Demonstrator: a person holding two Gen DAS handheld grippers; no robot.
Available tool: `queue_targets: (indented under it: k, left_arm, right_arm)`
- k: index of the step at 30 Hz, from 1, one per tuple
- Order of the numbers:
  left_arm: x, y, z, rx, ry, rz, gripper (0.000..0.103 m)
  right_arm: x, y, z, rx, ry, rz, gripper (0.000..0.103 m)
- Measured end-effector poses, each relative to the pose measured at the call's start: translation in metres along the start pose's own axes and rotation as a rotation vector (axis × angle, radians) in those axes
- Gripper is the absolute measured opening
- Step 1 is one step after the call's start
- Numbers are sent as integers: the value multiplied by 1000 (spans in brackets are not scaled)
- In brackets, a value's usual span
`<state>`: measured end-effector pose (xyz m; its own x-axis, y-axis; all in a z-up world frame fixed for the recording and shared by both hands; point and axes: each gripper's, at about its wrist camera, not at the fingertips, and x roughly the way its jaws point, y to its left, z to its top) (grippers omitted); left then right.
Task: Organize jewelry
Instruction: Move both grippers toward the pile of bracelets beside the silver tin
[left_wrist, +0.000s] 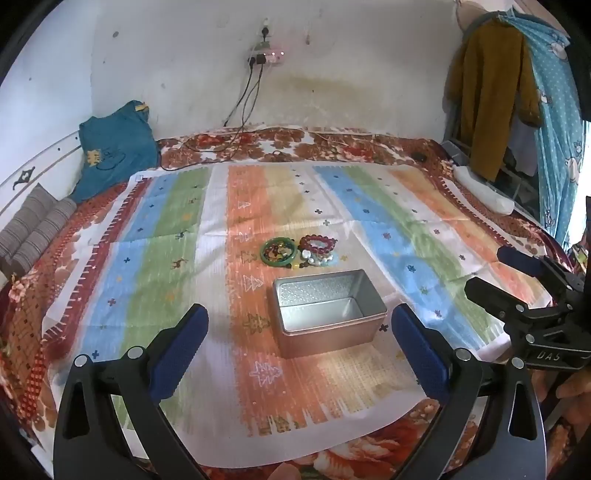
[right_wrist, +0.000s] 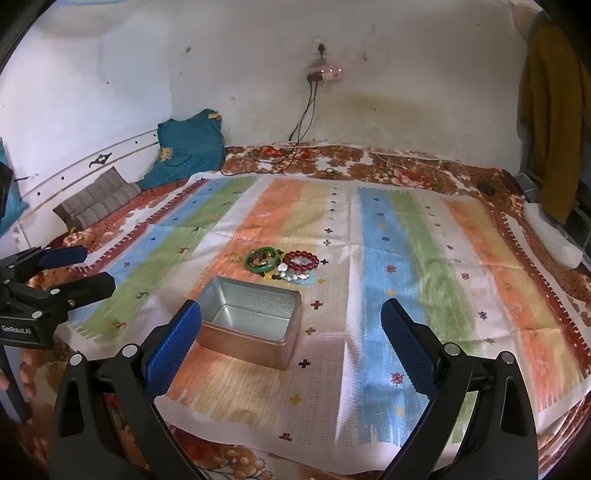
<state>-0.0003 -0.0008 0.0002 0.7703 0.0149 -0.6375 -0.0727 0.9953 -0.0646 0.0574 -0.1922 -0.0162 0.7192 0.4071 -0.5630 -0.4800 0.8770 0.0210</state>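
**Jewelry heaped behind an empty tin**

Striped cloth (left_wrist: 332, 192) covers the bed; the open tin (left_wrist: 327, 314) sits empty, probably waiting for the bracelets (left_wrist: 299, 251) piled just behind it. Left gripper (left_wrist: 301, 347) and right gripper (right_wrist: 291, 339) hover near the tin, both spread wide, holding nothing

Ahead of your jaws, a striped cloth (left_wrist: 288, 206) covers a floral bedspread (left_wrist: 332, 142) running to a stained white wall (left_wrist: 332, 55). A lit power strip (right_wrist: 327, 73) hangs there with cords trailing down. Far left sits a teal pillow (left_wrist: 114, 144); far right hangs a mustard garment (left_wrist: 487, 96).
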Motion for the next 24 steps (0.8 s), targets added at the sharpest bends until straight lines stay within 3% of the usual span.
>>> queue_targets:
  k: [24]
  left_arm:
    - [-1,1,3,11,11,38,97]
  right_arm:
    - [1,5,-2,1,7,31,99]
